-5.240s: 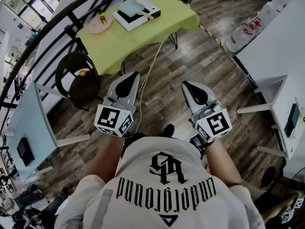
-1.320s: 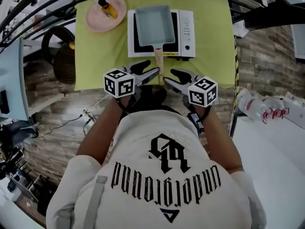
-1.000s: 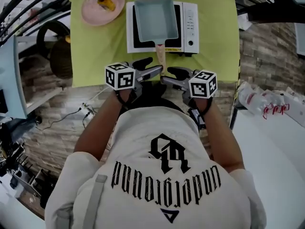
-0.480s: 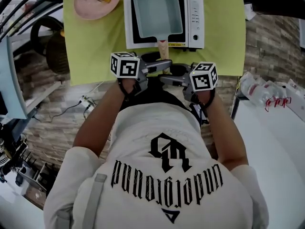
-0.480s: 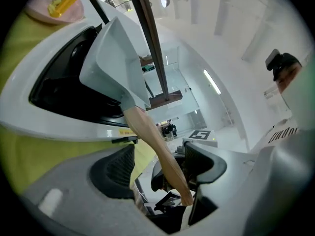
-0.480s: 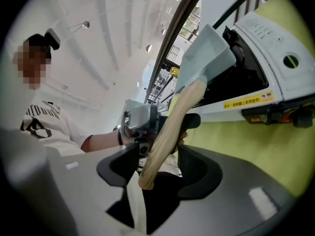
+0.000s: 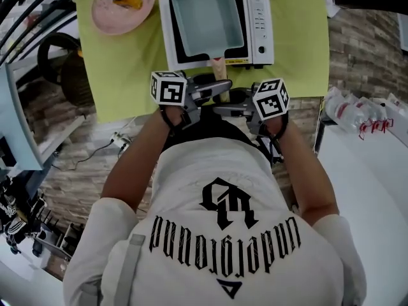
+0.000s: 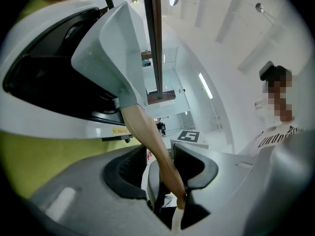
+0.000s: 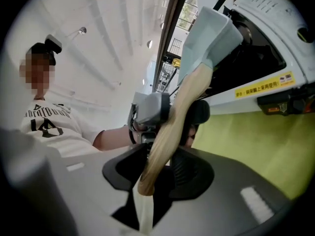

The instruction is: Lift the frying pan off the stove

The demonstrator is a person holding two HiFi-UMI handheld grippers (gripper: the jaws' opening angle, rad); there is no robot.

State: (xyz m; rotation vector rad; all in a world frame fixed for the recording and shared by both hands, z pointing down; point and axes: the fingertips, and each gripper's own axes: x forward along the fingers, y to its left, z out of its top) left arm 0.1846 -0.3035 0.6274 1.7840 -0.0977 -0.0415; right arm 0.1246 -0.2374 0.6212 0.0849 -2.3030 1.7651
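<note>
In the head view the near end of the handle (image 7: 218,69) of the frying pan (image 7: 207,14) is covered by the left gripper (image 7: 220,88) and right gripper (image 7: 224,104), whose jaws are closing with it between them. Beyond the grippers the stove (image 7: 258,18) top is hidden under the pan, and the plate (image 7: 108,21) ahead-left is cut by the picture's edge. The yellow label (image 9: 263,85) past the right gripper is printed too small to be read.

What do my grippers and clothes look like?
Left gripper and right gripper are grey plastic with black ribbed pads; each carries a white cube with black square markers. Their jaws are closing, the pale blue pan's wooden handle between them. You wear a white short-sleeved T-shirt with black print.
</note>
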